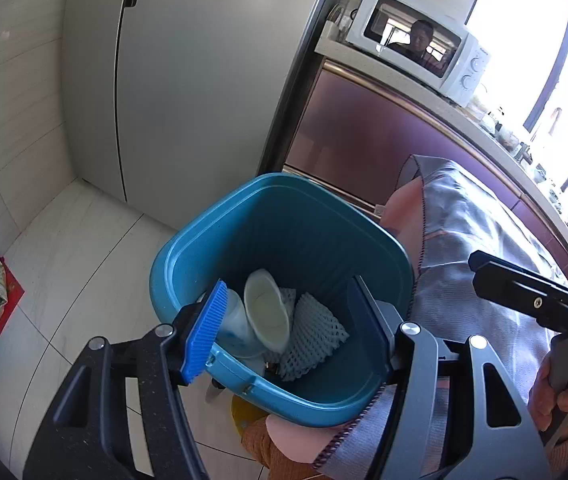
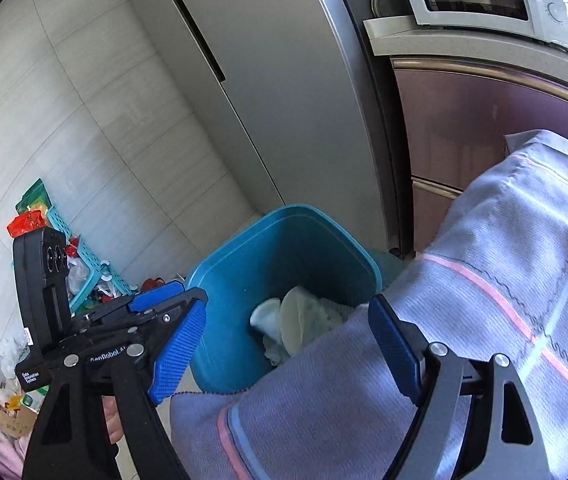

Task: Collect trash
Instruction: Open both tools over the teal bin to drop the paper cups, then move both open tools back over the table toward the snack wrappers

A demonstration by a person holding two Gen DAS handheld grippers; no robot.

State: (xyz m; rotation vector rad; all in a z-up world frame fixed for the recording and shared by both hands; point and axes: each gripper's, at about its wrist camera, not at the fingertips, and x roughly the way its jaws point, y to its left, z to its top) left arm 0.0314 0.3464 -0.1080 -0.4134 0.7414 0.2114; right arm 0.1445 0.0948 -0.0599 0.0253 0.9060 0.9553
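Observation:
A blue trash bin [image 1: 304, 232] stands on the white floor by the fridge. Inside it lie a white paper cup [image 1: 267, 312], a clear plastic cup [image 1: 235, 328] and a white foam net [image 1: 316, 332]. My left gripper [image 1: 284, 332] hovers over the bin's near rim, open, with nothing pressed between its blue pads. My right gripper [image 2: 288, 352] is open too, just to the right of the bin [image 2: 284, 248]. A lilac checked cloth [image 2: 484, 280] lies under and past its right finger. The same cloth [image 1: 464, 240] hangs beside the bin's right wall.
A grey fridge [image 1: 183, 80] rises behind the bin, with purple cabinets [image 1: 364, 128] and a white microwave [image 1: 416, 44] to the right. Litter and a teal basket [image 2: 79, 256] lie on the floor at left. A hand [image 1: 564, 392] grips the right tool's handle.

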